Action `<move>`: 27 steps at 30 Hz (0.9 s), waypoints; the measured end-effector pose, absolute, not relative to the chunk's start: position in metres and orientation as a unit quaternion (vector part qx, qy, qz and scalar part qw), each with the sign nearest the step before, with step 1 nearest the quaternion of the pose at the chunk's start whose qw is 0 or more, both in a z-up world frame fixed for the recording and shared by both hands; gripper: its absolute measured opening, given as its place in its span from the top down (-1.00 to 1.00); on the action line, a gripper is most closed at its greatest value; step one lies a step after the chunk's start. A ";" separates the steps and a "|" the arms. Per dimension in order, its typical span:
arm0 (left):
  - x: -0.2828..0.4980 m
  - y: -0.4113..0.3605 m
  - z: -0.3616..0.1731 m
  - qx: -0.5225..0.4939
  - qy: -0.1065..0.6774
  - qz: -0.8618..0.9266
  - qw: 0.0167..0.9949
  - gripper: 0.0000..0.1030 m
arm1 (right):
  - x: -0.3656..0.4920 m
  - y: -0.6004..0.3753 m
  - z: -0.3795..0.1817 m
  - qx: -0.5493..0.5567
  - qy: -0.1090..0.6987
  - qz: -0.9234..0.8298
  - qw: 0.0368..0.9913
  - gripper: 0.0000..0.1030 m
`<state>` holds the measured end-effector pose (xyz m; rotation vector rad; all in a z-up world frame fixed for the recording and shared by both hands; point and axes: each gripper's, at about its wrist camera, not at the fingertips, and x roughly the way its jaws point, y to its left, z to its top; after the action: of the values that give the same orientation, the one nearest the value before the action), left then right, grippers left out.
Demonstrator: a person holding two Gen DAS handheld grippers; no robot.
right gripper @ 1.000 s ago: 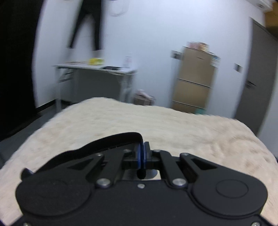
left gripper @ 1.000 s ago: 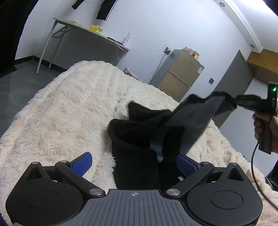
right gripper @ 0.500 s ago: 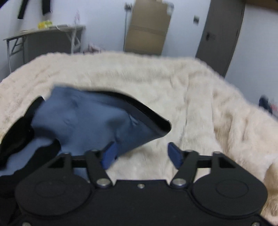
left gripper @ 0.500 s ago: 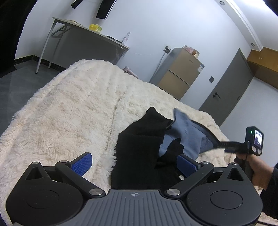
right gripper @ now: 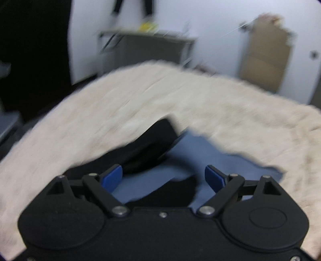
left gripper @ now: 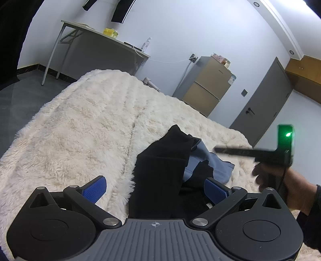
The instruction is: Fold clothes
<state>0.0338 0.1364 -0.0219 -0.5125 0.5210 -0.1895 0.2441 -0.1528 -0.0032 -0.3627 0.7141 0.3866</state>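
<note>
A black garment (left gripper: 160, 160) with a blue lining (left gripper: 208, 162) lies crumpled on the cream fluffy blanket (left gripper: 90, 124). My left gripper (left gripper: 155, 187) is open, its blue pads wide apart, and the garment's near black part runs between them without being pinched. A hand holds my right gripper (left gripper: 218, 149) at the right, just above the blue fold. In the blurred right wrist view the right gripper (right gripper: 163, 177) has its jaws opening over the blue lining (right gripper: 192, 152) and the black cloth (right gripper: 152, 142), with nothing held between them.
The blanket (right gripper: 140, 96) covers the whole bed, and grey floor lies off its left side. A grey table (left gripper: 104, 40) stands at the far wall with dark clothes (left gripper: 120, 10) hanging above it. A tan fridge (left gripper: 204, 86) and a grey door (left gripper: 264, 100) stand at the back right.
The right gripper came down from holding the garment's blue-lined flap up in the air, opened and let it go. The flap now lies on the bed. The left gripper stayed put.
</note>
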 end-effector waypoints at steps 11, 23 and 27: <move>0.034 0.137 -0.021 -0.250 0.253 -0.095 0.930 -0.99 | 0.231 -0.127 -0.032 -0.198 0.400 0.207 0.871 0.92; 0.033 0.136 -0.022 -0.248 0.253 -0.096 0.930 -0.99 | 0.239 -0.148 0.049 -0.157 0.292 0.165 0.929 1.00; 0.033 0.135 -0.022 -0.246 0.253 -0.096 0.931 -0.99 | 0.243 -0.156 0.061 -0.151 0.297 0.172 0.927 0.98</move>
<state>0.0327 0.1349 -0.0216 -0.5034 0.5175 -0.1965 0.2432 -0.1557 0.0605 -0.3091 0.6088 0.3519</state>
